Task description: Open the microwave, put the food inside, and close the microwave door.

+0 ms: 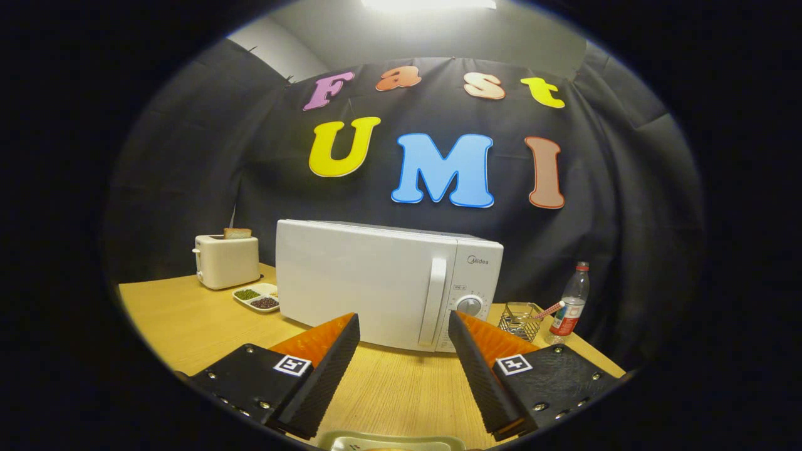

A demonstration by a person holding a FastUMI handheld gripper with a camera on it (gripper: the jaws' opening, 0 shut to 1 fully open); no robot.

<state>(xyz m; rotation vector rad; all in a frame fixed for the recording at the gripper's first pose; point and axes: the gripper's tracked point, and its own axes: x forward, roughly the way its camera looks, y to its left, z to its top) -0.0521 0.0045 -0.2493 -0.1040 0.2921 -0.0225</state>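
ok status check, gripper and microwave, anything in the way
Gripper open, holding nothing, short of the microwave. Door shut, handle just beyond the fingers. Bare table between, nothing blocking.

Glossy white microwave [376, 285] on wood-grain table [188, 319].

We see the gripper [404, 322] with its two fingers spread wide apart, holding nothing, above a wooden table [188, 319]. Just beyond the fingers stands a white microwave [369, 282], door closed, its upright handle [434, 300] and a round knob [468, 305] towards its right side. Left of it sit a toaster [227, 260] with a slice of bread [237, 233] poking out and a small divided dish [258, 296]. Right of it stand a wire basket [521, 321] and a plastic bottle [571, 305]. A pale object [391, 441] lies below the fingers, perhaps a plate rim.
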